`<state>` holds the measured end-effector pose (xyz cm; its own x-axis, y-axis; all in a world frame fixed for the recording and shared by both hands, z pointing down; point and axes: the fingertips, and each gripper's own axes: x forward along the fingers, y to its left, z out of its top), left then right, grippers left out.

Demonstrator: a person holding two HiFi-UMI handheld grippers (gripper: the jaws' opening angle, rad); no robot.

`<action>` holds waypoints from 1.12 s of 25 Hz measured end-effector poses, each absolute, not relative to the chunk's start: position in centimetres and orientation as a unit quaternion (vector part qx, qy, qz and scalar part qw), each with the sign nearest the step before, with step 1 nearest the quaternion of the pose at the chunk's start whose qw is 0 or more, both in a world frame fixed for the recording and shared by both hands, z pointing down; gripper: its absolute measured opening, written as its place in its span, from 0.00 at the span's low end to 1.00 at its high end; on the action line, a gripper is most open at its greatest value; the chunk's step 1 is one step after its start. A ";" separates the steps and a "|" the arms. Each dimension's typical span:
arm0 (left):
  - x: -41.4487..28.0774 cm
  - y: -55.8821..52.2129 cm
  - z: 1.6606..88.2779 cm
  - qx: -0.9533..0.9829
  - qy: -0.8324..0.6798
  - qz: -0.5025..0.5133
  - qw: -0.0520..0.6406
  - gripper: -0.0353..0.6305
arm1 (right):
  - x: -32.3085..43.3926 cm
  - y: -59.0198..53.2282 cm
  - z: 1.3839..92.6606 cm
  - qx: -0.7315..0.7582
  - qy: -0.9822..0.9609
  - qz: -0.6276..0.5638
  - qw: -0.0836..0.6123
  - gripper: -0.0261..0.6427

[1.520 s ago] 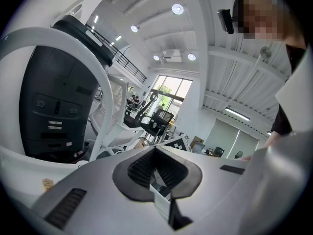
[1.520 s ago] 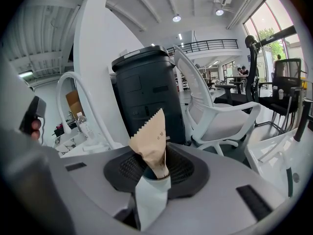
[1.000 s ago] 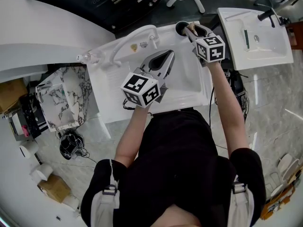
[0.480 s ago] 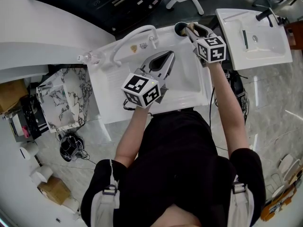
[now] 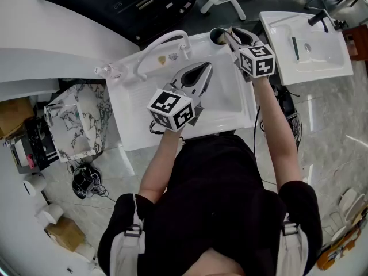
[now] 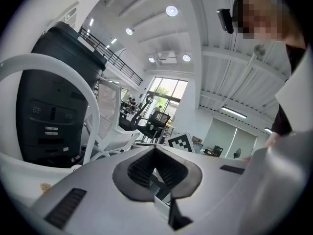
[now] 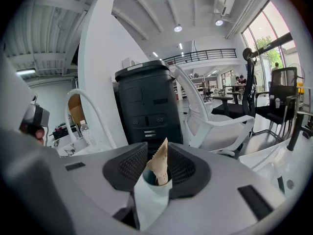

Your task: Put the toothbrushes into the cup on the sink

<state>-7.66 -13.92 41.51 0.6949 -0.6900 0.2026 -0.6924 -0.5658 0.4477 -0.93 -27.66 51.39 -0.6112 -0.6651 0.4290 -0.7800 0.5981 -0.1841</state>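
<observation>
**Right gripper point(image 5: 232, 35) waits at the cup point(image 5: 218, 35), wrapped toothbrush point(image 7: 159, 163) standing in it**

Head view: over the last second almost nothing shifts. The right gripper stays at the cup, which stands at 1 o'clock on the sink point(image 5: 135, 122), and the left gripper point(image 5: 202, 71) stays over the middle of the basin. Left gripper view: its jaws are pressed together with nothing between them, pointing out at the room. Right gripper view: the jaws are clenched on the tan, serrated-edged packet of the toothbrush, whose lower end sits inside the pale cup's rim. The stillness suggests the carry is over and the drop is due. The jaws probably need only let go for this toothbrush to be in the cup.
</observation>
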 end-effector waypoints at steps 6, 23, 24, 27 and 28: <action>-7.2 -13.4 41.1 0.885 -0.393 0.001 0.250 0.06 | -0.8 -27.2 50.0 0.409 -0.884 0.173 0.147 0.22; -5.2 -10.0 40.3 0.882 -0.406 -0.005 0.239 0.06 | 0.4 -22.8 45.5 0.396 -0.899 0.157 0.107 0.22; -5.0 -9.8 40.2 0.882 -0.407 -0.005 0.238 0.06 | 0.4 -22.4 45.3 0.394 -0.900 0.156 0.105 0.22; -4.6 -9.2 39.9 0.881 -0.410 -0.006 0.236 0.06 | 0.7 -21.5 44.6 0.389 -0.903 0.152 0.101 0.22; -4.4 -9.1 39.9 0.881 -0.411 -0.006 0.235 0.06 | 0.8 -21.2 44.4 0.387 -0.904 0.150 0.100 0.22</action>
